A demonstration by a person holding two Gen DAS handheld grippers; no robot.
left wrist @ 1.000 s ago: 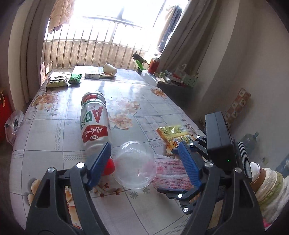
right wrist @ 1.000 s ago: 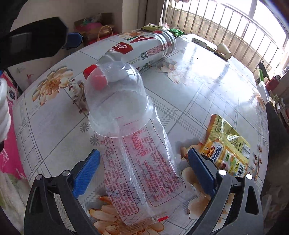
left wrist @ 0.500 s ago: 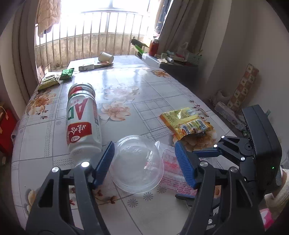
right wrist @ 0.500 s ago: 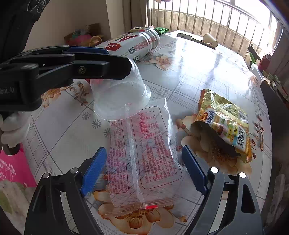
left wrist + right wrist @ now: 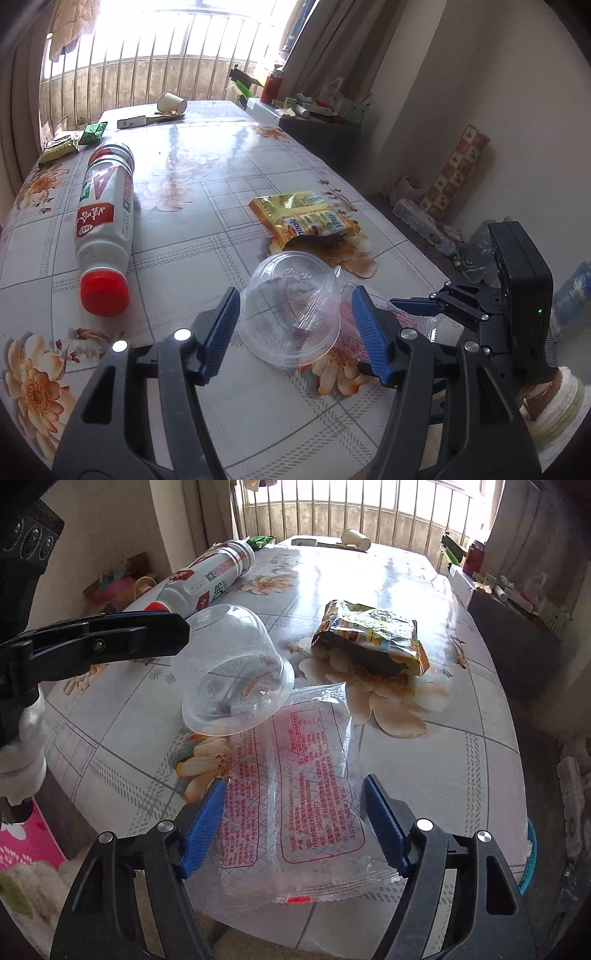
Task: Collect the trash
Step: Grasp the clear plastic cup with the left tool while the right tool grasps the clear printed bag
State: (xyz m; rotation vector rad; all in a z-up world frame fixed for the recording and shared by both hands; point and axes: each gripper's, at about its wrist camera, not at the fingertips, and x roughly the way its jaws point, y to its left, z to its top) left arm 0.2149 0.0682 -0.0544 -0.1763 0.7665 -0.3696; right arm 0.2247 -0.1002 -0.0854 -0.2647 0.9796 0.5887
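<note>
A clear plastic dome cup [image 5: 291, 308] lies tilted on the floral table, its rim resting on a clear wrapper with red print [image 5: 291, 794]. My left gripper [image 5: 295, 332] is open with its blue pads on either side of the cup; it also shows in the right wrist view [image 5: 110, 638]. My right gripper [image 5: 293, 819] is open and straddles the wrapper's near end; it also shows in the left wrist view [image 5: 424, 306]. A yellow snack bag [image 5: 306, 218] lies just beyond. A white bottle with a red cap [image 5: 105, 218] lies at the left.
At the table's far end lie a paper cup [image 5: 171, 102], a small white box [image 5: 131, 122] and green packets [image 5: 70, 142]. A cluttered side shelf [image 5: 314, 110] stands at the right. The table's edge [image 5: 332, 908] is close below my right gripper.
My left gripper moved right from beside the bottle cap until its pads flank the dome cup. My right gripper shifted along the wrapper and stays open. The cup now leans over the wrapper.
</note>
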